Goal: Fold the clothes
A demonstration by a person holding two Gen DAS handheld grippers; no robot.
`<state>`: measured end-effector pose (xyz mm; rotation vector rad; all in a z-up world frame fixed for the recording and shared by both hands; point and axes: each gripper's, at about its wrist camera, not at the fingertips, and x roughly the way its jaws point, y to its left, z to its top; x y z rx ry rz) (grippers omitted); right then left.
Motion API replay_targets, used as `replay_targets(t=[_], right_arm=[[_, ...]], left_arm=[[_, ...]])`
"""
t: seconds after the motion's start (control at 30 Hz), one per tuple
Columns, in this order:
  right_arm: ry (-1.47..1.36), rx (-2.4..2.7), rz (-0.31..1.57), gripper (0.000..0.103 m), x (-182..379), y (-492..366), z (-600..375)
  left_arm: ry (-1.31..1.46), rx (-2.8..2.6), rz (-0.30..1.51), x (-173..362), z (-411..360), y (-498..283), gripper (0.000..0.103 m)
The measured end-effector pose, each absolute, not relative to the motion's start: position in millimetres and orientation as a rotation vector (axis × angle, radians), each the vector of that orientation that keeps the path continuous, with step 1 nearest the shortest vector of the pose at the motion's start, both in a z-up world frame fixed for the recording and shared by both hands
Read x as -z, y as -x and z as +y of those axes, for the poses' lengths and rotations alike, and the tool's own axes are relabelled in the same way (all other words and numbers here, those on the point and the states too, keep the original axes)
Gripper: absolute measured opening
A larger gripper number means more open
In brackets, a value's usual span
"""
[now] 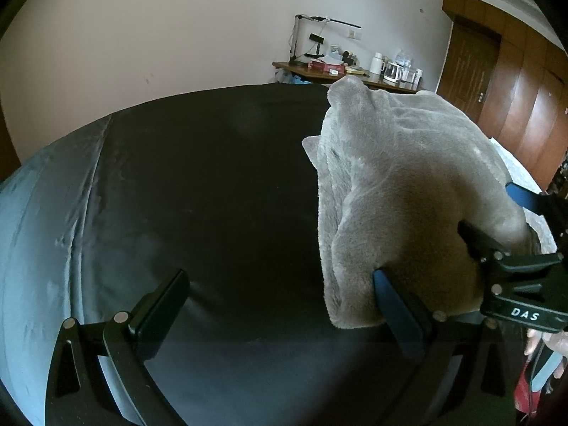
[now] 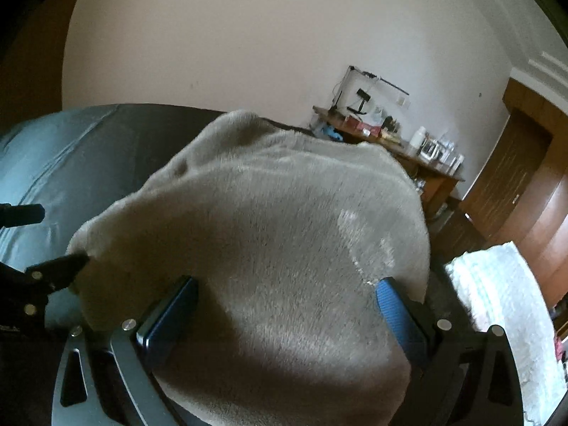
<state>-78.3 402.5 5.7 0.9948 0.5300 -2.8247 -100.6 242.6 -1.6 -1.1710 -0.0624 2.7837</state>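
Clearly the grey fleece garment (image 2: 269, 220) is soft, thick and floppy, bunched on the dark bed cover (image 1: 198, 177). The left tongs (image 1: 280, 305) stand spread, gripping nothing; the right tongs (image 2: 287, 305) gape around its bulk (an edge would hold better).

Home bedroom. Bed (image 1: 213, 195) with dark sheet fills foreground, grey-blue sheet edge (image 1: 39, 213) at 9 o'clock. Plain pale wall (image 1: 177, 28) at 12 o'clock. Wooden side table (image 1: 319, 74) at 1 o'clock against wall, crowded: desk lamp (image 1: 301, 35), white flask (image 1: 377, 62), kettle (image 1: 393, 71), red box (image 1: 325, 65). Dark wooden door (image 1: 468, 67) and wardrobe panels (image 1: 532, 106) at 2 o'clock. White textured bedding (image 2: 497, 301) at 4 o'clock in right wrist view.
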Motion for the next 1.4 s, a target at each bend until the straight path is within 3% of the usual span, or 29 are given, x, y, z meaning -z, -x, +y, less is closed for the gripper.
replay_targets(t=[0.5,1.07,1.23,1.4], right_arm=[[-0.967,2.904,0.313,0.102,-12.2,52.0,426.4],[-1.084,2.89,0.287,0.102,18.2,40.3,448.9],[-1.057,2.927,0.137,0.102,17.6,26.6,458.3],[-1.049,2.992,0.0,0.102,17.5,9.5,477.0]], left_arm=[[1.144,-2.808,0.02,-1.7,252.8,90.8,0.103],[1.173,-2.786,0.095,2.9,267.5,86.6,0.103],[1.318,-2.651,0.075,17.6,275.0,92.1,0.103],[1.299,-2.615,0.18,18.9,294.4,82.7,0.103]])
